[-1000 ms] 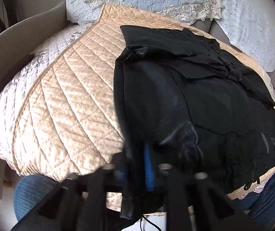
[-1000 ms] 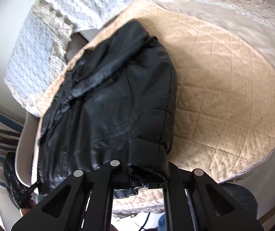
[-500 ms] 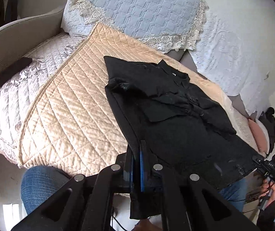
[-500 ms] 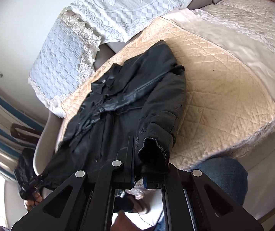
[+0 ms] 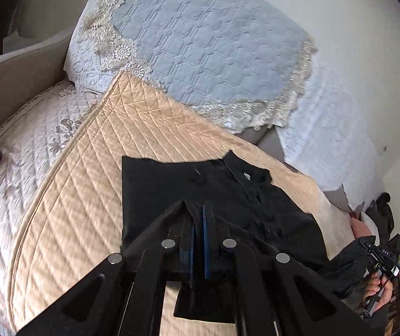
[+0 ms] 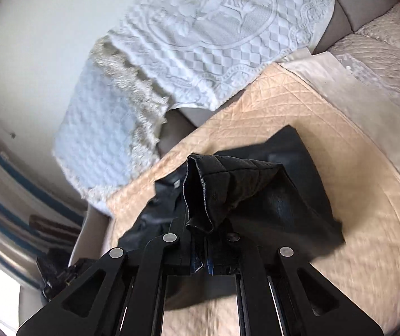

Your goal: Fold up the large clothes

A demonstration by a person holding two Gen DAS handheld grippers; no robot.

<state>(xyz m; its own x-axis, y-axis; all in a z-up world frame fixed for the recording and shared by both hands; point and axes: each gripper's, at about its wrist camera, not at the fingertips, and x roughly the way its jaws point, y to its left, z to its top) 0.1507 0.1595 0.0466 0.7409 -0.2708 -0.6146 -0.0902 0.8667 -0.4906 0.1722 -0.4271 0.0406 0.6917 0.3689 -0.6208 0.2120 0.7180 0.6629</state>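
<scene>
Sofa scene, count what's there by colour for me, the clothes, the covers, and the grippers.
Black: 3, the jacket, the left gripper and the right gripper, both clamped on its hem.
Peach: 1, the quilted cover under it.
Pale blue: 1, the lace-edged throw.
White: 1, the embossed throw.
Total: 6.

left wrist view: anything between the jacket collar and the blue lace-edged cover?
Only bare peach quilt. In the left wrist view nothing sits between the jacket collar and the blue cover draped behind it.
</scene>
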